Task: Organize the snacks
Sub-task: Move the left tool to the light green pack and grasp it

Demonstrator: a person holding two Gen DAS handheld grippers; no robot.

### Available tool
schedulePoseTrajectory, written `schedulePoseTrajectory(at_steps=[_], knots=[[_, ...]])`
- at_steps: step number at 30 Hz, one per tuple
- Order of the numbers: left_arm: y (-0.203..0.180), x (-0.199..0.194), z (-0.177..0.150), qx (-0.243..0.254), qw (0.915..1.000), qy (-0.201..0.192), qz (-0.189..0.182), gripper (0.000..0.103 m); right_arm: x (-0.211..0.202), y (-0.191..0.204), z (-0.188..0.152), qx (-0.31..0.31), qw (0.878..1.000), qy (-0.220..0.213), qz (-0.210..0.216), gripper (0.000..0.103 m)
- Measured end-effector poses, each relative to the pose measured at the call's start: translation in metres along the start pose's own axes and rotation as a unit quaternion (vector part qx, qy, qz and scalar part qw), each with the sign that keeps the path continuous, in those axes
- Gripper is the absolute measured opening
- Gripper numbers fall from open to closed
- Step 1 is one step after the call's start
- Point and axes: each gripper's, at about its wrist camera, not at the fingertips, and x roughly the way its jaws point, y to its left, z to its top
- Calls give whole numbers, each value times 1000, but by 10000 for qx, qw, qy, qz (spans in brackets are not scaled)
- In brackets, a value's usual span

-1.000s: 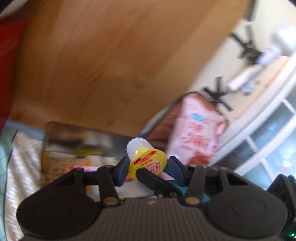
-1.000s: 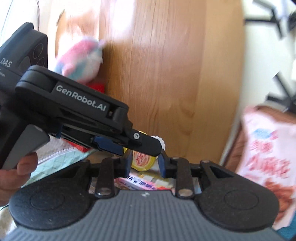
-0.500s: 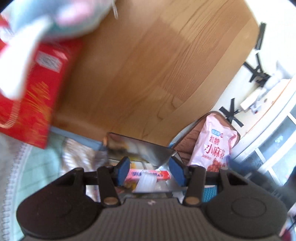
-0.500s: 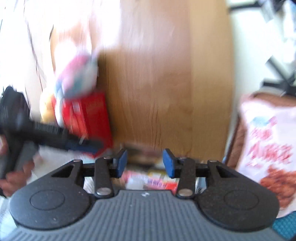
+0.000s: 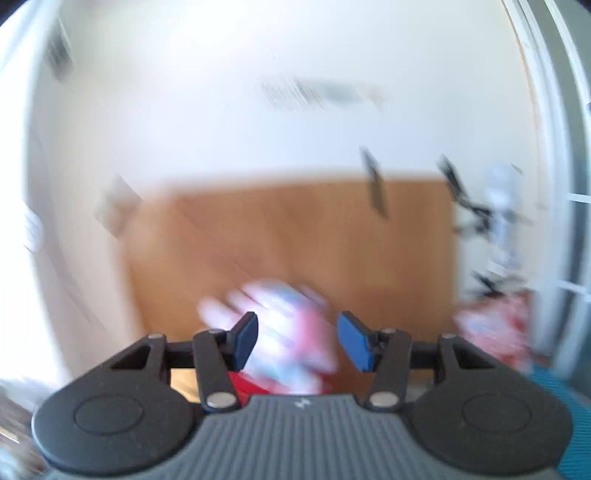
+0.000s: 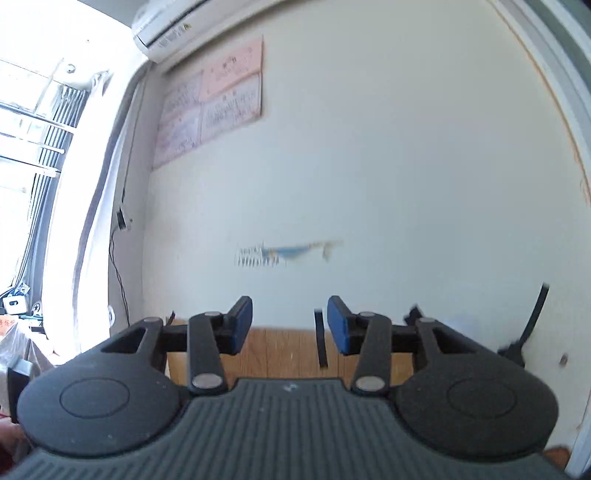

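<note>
My left gripper (image 5: 297, 341) is open and empty, tilted up toward a wooden headboard (image 5: 295, 236). A blurred pink and white plush toy (image 5: 280, 325) shows beyond the gap between its blue pads, on a red box (image 5: 247, 384). A pink snack bag (image 5: 495, 332) is a blur at the right. My right gripper (image 6: 290, 325) is open and empty and points up at a pale wall (image 6: 369, 166). No snack shows in the right wrist view.
The right wrist view shows an air conditioner (image 6: 166, 26), pink wall posters (image 6: 210, 99), a bright window (image 6: 29, 147) at left and the headboard top (image 6: 280, 350). Black tripod legs (image 5: 461, 199) stand at the right of the left wrist view.
The left gripper let go of the yellow-lidded jelly cup over the snack box a second ago. Both grippers have since swung upward, away from the box, toward the wall.
</note>
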Motion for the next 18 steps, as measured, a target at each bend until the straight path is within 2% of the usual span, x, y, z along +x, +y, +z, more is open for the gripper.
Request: schedulePoseTrajectory(at_steps=[2,4,5,7,8,9,10,11,12,13,15,16,17,18], knots=[[23,-39,19,33,9984,-278,492,52,-16,9,13,-56,9993,-359,133,50],[38,-60,14,30,9967,-343,731,55,-21,10,-1,-36,9982,-492,349,57],[42,-62,4,67,9956,-281,895,55,-18,9,-20,37,9982,-408,435,61],[40,-45,-34,174,9942,76,1060,56,-3,4,-73,402,9966,128,712,62],[36,-33,-57,138,9948,330,951,56,3,6,-106,600,9932,501,859,62],[29,-17,-85,8,9960,604,659,56,12,9,-144,753,9879,935,981,62],[20,1,-116,-244,9953,907,226,56,24,15,-189,843,9805,1409,1079,62],[8,18,-148,-569,9907,1216,-220,56,31,21,-234,877,9716,1893,1119,62],[-4,36,-180,-947,9814,1537,-645,55,40,28,-277,881,9596,2393,1186,61],[-19,55,-211,-1334,9679,1847,-1065,52,48,33,-321,919,9451,2889,1221,60],[-46,85,-264,-2076,9347,2278,-1772,51,61,33,-400,1082,9116,3803,1121,60],[-58,98,-284,-2397,9181,2384,-2070,51,65,29,-431,1104,8977,4128,1074,59],[-69,107,-298,-2621,9053,2438,-2287,51,69,27,-444,1057,8910,4294,1027,57],[-78,116,-309,-2783,8959,2474,-2424,51,71,21,-460,1014,8874,4394,952,57]])
